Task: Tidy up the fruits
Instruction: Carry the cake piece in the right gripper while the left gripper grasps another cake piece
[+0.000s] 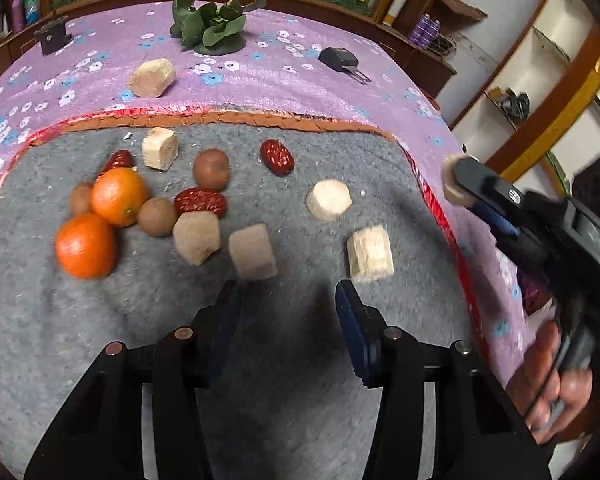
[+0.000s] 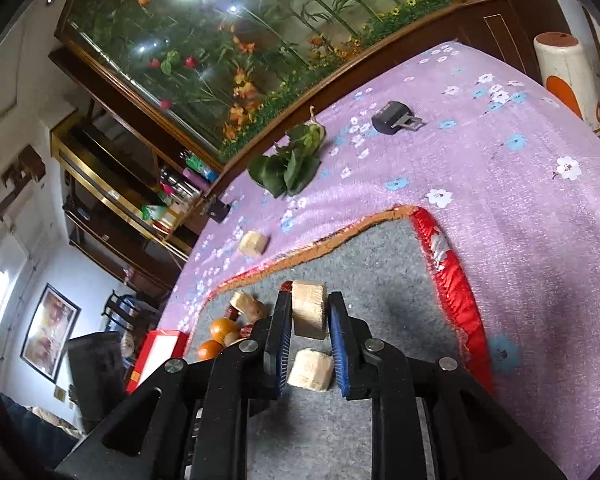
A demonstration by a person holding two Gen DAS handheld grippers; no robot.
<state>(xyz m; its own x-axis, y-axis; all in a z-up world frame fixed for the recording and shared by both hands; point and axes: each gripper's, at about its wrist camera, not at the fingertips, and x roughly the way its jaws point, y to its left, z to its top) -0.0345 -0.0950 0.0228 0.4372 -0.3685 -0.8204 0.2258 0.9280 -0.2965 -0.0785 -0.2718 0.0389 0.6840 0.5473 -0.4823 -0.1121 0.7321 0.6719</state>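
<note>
On the grey mat (image 1: 292, 360) lie two oranges (image 1: 118, 196), brown round fruits (image 1: 211, 169), red dates (image 1: 277, 157) and several pale cut sugarcane chunks (image 1: 252, 251). My left gripper (image 1: 288, 300) is open and empty, low over the mat just short of the chunks. My right gripper (image 2: 310, 312) is shut on a sugarcane chunk (image 2: 309, 308) and holds it above the mat; it shows at the right edge of the left wrist view (image 1: 456, 184). Another chunk (image 2: 311, 369) lies on the mat below it.
The mat lies on a purple flowered cloth (image 1: 260, 80). On the cloth are one more chunk (image 1: 152, 78), a leafy green bunch (image 1: 210, 26) and two small black objects (image 1: 342, 60). A red box (image 2: 156, 354) sits at the mat's left. Wooden cabinets stand behind.
</note>
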